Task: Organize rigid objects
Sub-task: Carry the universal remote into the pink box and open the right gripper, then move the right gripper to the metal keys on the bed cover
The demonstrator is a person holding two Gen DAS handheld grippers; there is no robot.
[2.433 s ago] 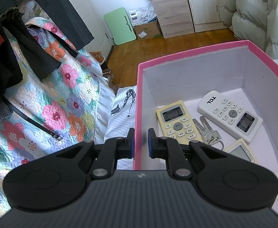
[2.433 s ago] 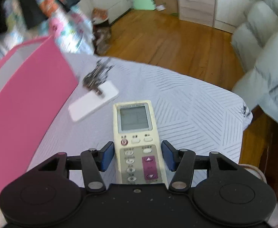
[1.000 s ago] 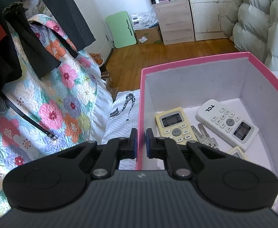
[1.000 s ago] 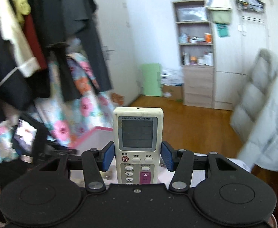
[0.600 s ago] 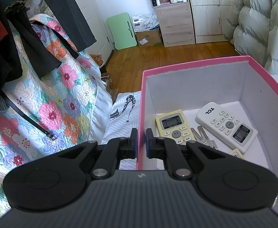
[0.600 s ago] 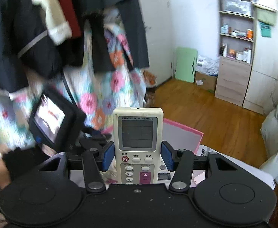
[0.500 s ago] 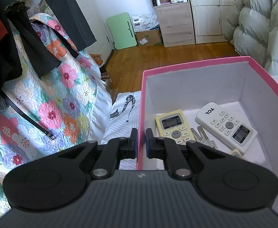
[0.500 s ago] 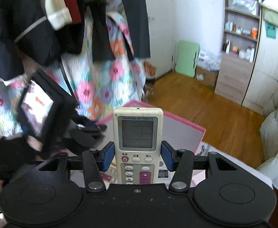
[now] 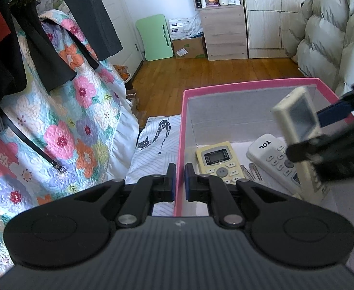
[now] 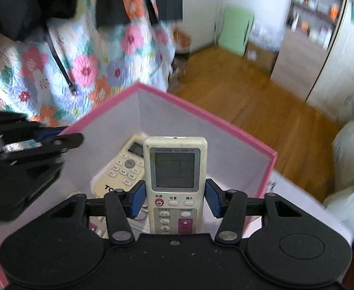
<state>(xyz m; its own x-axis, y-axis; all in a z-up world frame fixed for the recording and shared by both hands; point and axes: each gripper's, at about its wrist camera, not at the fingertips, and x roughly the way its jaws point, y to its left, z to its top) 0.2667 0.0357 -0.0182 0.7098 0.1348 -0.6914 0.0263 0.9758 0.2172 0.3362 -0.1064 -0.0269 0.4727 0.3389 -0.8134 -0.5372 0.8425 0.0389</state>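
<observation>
— Where is the universal remote [image 10: 175, 169]?
— Clamped between the jaws of the right gripper [image 10: 174, 199], hanging above the open pink box [image 9: 249, 87], which holds a yellow remote [image 9: 219, 160] and a white TCL remote [image 9: 271, 155].
— And the left gripper [image 9: 180, 178]?
— Its jaws are pinched tight on the box's near wall.

The box [image 9: 249, 89] is sitting on a bed sheet [image 9: 152, 149], with a quilt [image 9: 63, 120] hanging to its left and a cabinet [image 9: 225, 33] standing behind it across the floor [image 9: 213, 72]. Inside, two remotes [image 9: 219, 162] are lying side by side with keys [image 9: 251, 172] between them. A third remote [image 10: 175, 181] is hanging above them, over the box's right part.
</observation>
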